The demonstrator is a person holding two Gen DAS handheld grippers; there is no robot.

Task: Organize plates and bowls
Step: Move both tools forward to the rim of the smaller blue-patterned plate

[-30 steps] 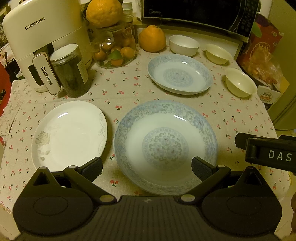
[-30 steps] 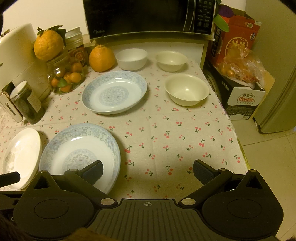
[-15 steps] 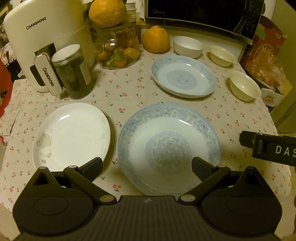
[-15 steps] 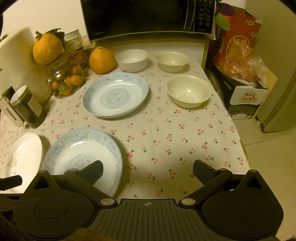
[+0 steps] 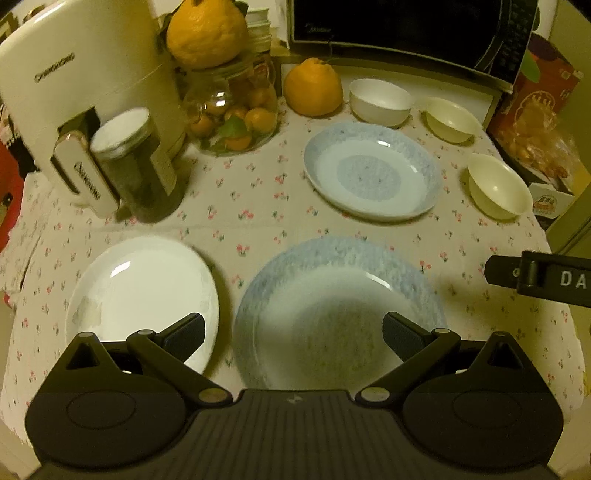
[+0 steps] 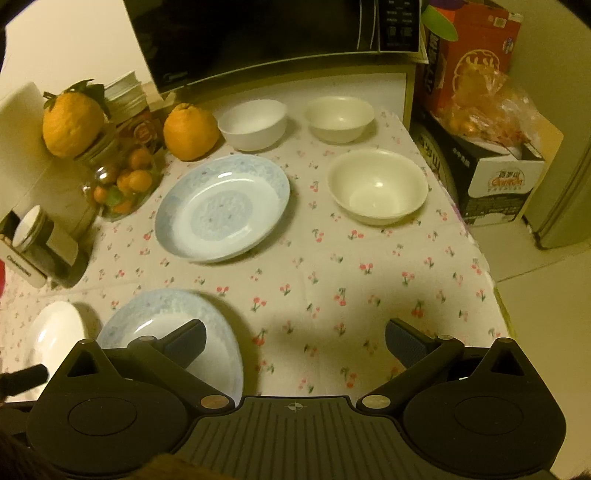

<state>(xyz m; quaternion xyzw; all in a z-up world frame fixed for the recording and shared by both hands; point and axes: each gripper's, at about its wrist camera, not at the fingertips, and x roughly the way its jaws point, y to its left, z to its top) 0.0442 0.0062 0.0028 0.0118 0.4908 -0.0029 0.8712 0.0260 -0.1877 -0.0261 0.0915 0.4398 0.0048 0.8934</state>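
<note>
Floor (image 6: 546,310) (right wrist view only).

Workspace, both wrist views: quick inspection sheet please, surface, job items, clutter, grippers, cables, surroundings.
Surface: table with cherry-print tablecloth, lying flat.
Job's things: near blue-patterned plate, far blue-patterned plate, white plate, all separate, none stacked. White bowl and two cream bowls, apart, upright, empty.
Clutter: fruit jar with a citrus on top, loose citrus, dark lidded jar, white appliance.
Grippers: left gripper open over the near plate; right gripper open over the cloth; neither holds anything.
Cables: nothing seen.
Surroundings: microwave behind; boxes and floor to the right.
</note>
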